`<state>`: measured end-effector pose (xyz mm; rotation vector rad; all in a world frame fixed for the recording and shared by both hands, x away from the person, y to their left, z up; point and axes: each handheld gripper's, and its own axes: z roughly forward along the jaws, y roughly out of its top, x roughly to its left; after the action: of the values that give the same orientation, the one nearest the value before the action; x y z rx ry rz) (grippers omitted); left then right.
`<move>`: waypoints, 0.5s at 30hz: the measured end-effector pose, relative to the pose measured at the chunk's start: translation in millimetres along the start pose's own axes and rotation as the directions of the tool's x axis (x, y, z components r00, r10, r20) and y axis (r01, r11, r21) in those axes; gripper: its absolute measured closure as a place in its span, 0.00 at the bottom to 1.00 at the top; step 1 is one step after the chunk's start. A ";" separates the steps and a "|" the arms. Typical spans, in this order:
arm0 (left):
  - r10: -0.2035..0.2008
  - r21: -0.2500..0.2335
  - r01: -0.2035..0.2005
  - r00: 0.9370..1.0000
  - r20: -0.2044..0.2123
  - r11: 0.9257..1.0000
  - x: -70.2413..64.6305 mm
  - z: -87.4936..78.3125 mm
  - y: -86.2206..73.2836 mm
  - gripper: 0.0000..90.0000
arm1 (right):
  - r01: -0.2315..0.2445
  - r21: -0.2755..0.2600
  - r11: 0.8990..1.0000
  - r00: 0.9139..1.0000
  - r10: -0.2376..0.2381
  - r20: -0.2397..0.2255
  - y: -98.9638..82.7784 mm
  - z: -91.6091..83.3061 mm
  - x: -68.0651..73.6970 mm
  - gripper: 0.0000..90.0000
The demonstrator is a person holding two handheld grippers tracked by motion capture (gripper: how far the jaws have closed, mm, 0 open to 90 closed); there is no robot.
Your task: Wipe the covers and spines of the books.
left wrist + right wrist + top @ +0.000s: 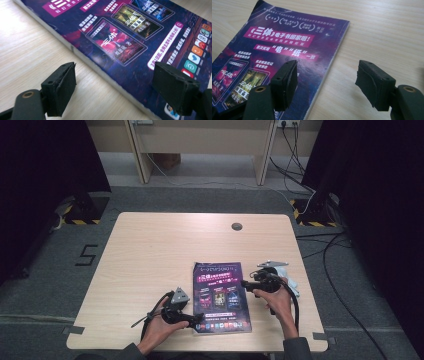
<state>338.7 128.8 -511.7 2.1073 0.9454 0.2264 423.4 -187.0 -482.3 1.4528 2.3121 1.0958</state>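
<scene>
A purple magazine point(220, 295) with pink banners lies flat near the table's front edge. My left gripper point(199, 321) sits at its lower left corner, open, its jaws astride the magazine's left edge point(100, 67). One pad point(62, 87) hovers over bare wood and the other pad point(175, 85) over the cover. My right gripper point(246, 283) is at the magazine's right side, open. Its left pad point(285, 80) is above the cover point(287, 50) and its right pad point(372, 82) above the table. Nothing is gripped.
The light wooden table point(150, 250) has a small round grommet point(237, 226) near its far edge. Something white point(292, 282) lies under the right hand. Cables point(340, 285) run across the grey floor to the right. A wooden desk frame point(200, 150) stands behind.
</scene>
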 end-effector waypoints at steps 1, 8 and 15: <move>0.012 0.008 -0.012 1.000 -0.001 1.000 -2.1 2.3 0.5 0.21 | 0.007 -0.001 1.000 1.000 -0.007 -0.002 -0.1 1.7 0.7 0.36; 0.033 0.028 -0.033 0.999 0.009 0.999 -4.6 6.7 3.5 0.21 | 0.037 0.042 0.998 0.999 -0.037 -0.011 -2.7 12.5 12.2 0.34; 0.050 0.039 -0.051 0.998 0.025 0.998 -4.9 5.5 3.7 0.24 | 0.017 0.020 1.000 1.000 -0.017 -0.011 -1.6 8.6 10.6 0.33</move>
<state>339.8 120.6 -511.9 2.1675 0.8907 0.2090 421.5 -174.4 -487.2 1.4349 2.3456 1.0813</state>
